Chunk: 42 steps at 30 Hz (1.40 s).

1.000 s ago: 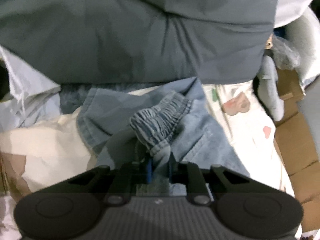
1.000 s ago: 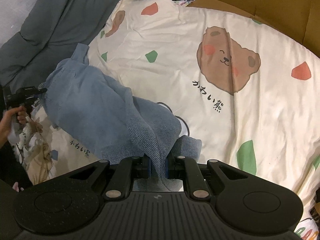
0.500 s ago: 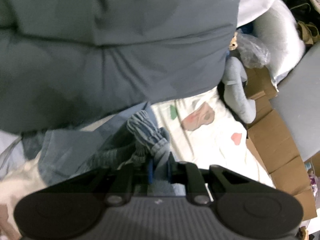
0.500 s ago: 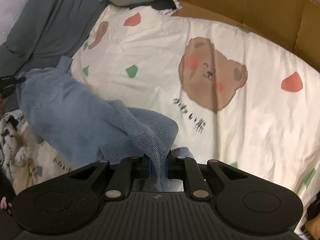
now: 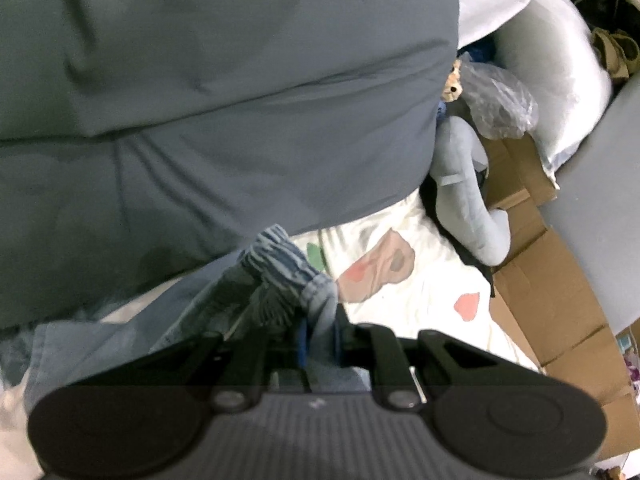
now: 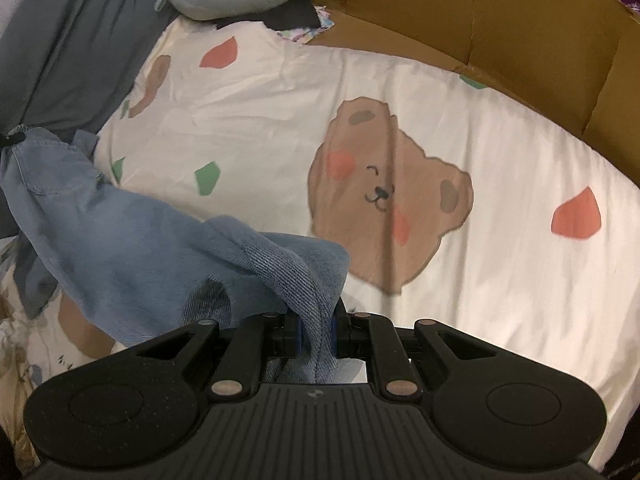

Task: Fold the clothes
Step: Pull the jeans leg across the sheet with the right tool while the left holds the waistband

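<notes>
Clearly you are at an early point of the folding: the blue denim garment [image 6: 120,232] is lifted and hangs stretched between your two grippers above the cream bear-print sheet [image 6: 460,128], and no fold is made yet, as far as the views show. What is left, I judge, is to lay it flat on the sheet and then fold it. Your left gripper [image 5: 320,334] is almost closed and pinches the gathered elastic edge [image 5: 280,268] of the garment, just beside the grey quilt [image 5: 220,100]. Your right gripper [image 6: 316,330] is also almost closed, and its pads clamp a thick bunch of the denim.
</notes>
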### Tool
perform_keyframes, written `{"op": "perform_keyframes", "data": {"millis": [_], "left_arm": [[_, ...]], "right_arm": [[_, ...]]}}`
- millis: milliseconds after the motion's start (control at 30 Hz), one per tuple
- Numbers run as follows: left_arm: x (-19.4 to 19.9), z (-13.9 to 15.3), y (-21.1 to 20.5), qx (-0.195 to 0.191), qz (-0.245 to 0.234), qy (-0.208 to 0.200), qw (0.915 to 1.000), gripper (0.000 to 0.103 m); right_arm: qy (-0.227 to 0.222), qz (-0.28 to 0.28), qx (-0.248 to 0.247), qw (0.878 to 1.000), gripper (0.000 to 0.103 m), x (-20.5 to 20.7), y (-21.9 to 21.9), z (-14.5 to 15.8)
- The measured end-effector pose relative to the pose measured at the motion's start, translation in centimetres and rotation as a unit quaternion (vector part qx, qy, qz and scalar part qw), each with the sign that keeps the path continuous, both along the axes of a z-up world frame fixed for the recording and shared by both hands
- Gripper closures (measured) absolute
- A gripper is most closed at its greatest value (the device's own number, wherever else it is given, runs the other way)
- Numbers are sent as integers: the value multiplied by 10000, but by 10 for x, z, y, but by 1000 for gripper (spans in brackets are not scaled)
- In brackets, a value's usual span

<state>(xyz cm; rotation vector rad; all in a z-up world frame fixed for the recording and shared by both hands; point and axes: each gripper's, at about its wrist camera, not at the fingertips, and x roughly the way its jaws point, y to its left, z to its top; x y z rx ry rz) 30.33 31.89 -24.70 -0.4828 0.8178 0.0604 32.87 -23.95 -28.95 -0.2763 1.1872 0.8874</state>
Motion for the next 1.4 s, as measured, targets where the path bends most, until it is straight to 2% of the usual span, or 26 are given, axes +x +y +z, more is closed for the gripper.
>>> {"op": "perform_keyframes", "data": {"millis": [200, 267, 333, 433, 500, 533, 633, 767, 867, 1000, 1100, 1133, 1167, 1200, 1233, 1400], "left_arm": [[34, -7, -4, 104, 141, 14, 9998, 91], [47, -10, -4, 180, 220, 29, 9996, 91], [61, -14, -3, 261, 311, 52, 9992, 91], [82, -21, -1, 318, 463, 125, 9983, 92], [93, -26, -4, 401, 486, 194, 9978, 92], [97, -28, -5, 441, 498, 222, 9975, 92], [106, -33, -10, 531, 466, 300, 9971, 91], [113, -41, -10, 586, 454, 380, 9965, 91], [116, -46, -10, 582, 505, 410, 9962, 91], [118, -50, -11, 594, 547, 429, 9958, 91], [118, -52, -10, 586, 555, 453, 9957, 91], [118, -52, -10, 588, 553, 459, 9957, 91], [118, -53, -10, 597, 544, 465, 9957, 91], [117, -53, -10, 606, 535, 468, 9956, 91], [117, -53, -9, 616, 526, 468, 9956, 91], [114, -55, -6, 631, 541, 449, 9955, 91]], "right_arm": [[57, -108, -58, 9999, 90, 24, 17, -16], [83, -205, -89, 9997, 80, 33, 19, -22], [30, -426, -101, 9990, 76, 43, 16, -24], [2, -741, -101, 9972, 61, 54, 4, -21], [-11, -811, -41, 9967, 56, 54, -3, -17], [-20, -817, -29, 9966, 52, 52, -5, -14], [-32, -798, 27, 9968, 48, 42, -12, -5], [101, -682, 248, 9973, 31, 22, -14, 5], [125, -354, 222, 9990, 28, 0, -4, 6], [94, -14, -68, 9999, 28, -23, 15, -9], [-23, -39, -381, 9993, 30, -28, 24, -25], [-49, -16, -460, 9989, 44, -28, 25, -29], [-76, 15, -531, 9986, 63, -27, 27, -32], [-115, 10, -588, 9982, 74, -25, 26, -32], [-162, -18, -638, 9978, 92, -21, 25, -31], [-373, -143, -725, 9966, 95, -1, 12, -19]]}}
